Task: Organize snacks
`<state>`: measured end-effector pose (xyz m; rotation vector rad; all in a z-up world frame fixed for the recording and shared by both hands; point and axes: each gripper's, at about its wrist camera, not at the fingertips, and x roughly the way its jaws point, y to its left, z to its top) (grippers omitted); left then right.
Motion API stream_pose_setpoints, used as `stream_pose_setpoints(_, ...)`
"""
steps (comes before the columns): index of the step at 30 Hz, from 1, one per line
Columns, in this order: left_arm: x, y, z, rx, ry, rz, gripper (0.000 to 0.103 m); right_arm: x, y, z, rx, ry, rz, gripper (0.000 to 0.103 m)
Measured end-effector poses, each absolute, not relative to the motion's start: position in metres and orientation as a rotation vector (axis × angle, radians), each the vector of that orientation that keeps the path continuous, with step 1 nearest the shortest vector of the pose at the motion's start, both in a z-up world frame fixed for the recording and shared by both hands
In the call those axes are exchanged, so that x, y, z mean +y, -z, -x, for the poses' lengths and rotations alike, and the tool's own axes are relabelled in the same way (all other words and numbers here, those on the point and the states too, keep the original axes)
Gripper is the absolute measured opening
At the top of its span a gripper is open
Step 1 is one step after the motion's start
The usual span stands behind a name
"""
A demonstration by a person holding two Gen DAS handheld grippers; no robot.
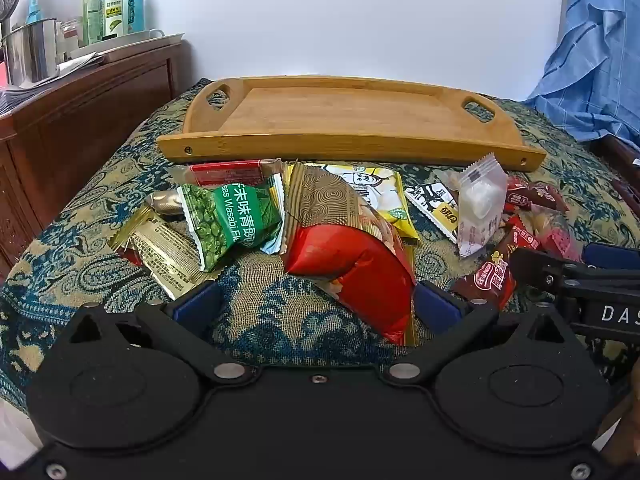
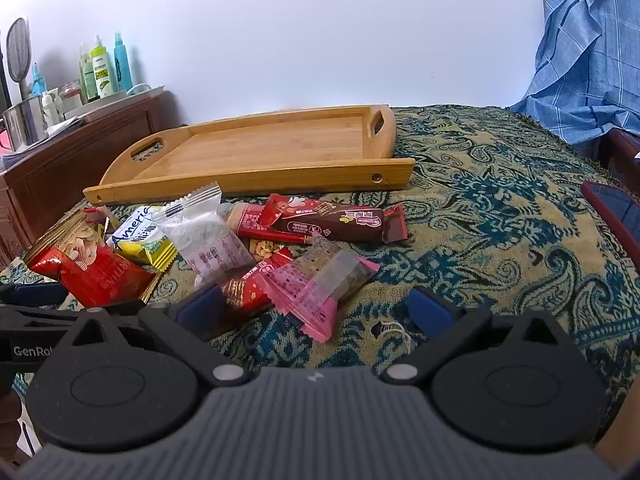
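We held the left gripper and the right gripper with jaws spread wide, gripping nothing. The snacks lay heaped on the patterned cloth just before the empty wooden tray, the red packet lying between our left fingers.

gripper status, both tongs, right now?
Left tongs: open, holding nothing; the red snack bag lies between the fingers, not pinched.
Right tongs: open, holding nothing; the pink wrapper lies between the fingers, not gripped.
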<state>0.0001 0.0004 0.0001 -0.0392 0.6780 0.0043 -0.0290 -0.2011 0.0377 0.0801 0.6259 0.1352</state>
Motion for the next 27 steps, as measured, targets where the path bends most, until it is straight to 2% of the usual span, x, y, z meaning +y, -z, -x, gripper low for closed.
stream_pose_setpoints(27,0.0,0.0002,0.0001,0.676,-0.012,0.021,0.103,-0.2014,-0.0377,0.0292,0.623,-0.136,-0.082,0.103)
